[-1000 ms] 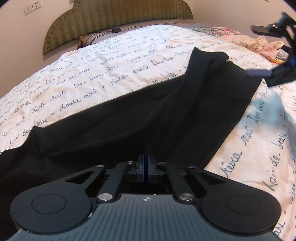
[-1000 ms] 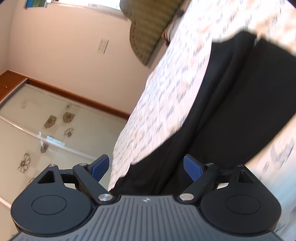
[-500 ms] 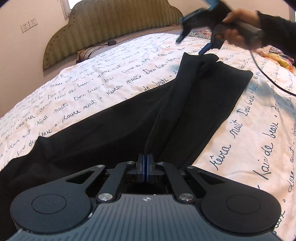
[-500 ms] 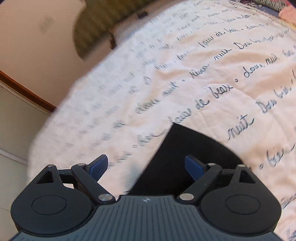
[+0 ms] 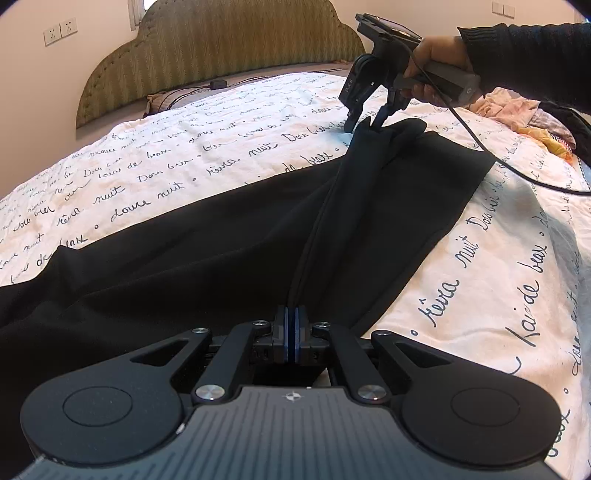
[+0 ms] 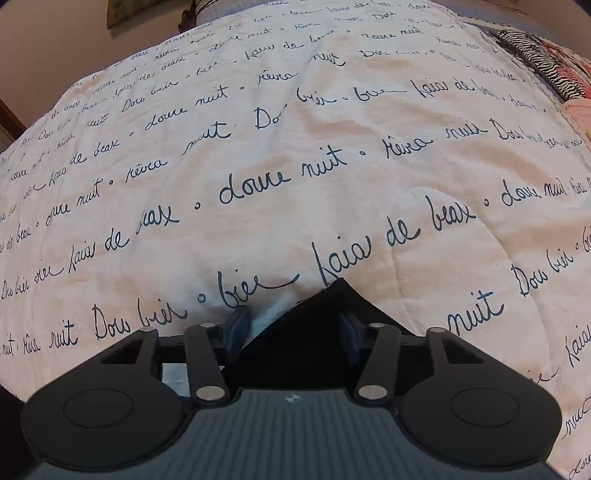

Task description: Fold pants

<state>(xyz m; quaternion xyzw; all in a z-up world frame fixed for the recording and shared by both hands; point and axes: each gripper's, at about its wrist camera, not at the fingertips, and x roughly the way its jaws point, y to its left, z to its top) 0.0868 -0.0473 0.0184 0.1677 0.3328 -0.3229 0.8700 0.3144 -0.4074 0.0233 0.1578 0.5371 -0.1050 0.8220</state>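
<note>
Black pants [image 5: 229,243] lie spread on a white bedspread printed with script. My left gripper [image 5: 291,328] is shut on a fold of the pants near the front edge; a taut ridge of cloth runs from it to the far corner. My right gripper [image 5: 364,122] is open at that far corner, one finger on each side of the raised tip. In the right wrist view the pants corner [image 6: 328,314] pokes up between the open blue pads [image 6: 236,328], with my right gripper [image 6: 291,330] low over the bedspread.
A green padded headboard [image 5: 221,48] stands behind the bed against a wall with sockets [image 5: 59,31]. A heap of coloured clothes [image 5: 524,118] lies at the right; a striped cloth [image 6: 535,62] shows there too. A cable [image 5: 509,170] trails over the bedspread.
My right gripper swung from the bed's right side to the far corner of the pants and came down around it, jaws narrowing. My left gripper stayed shut on the pants.
</note>
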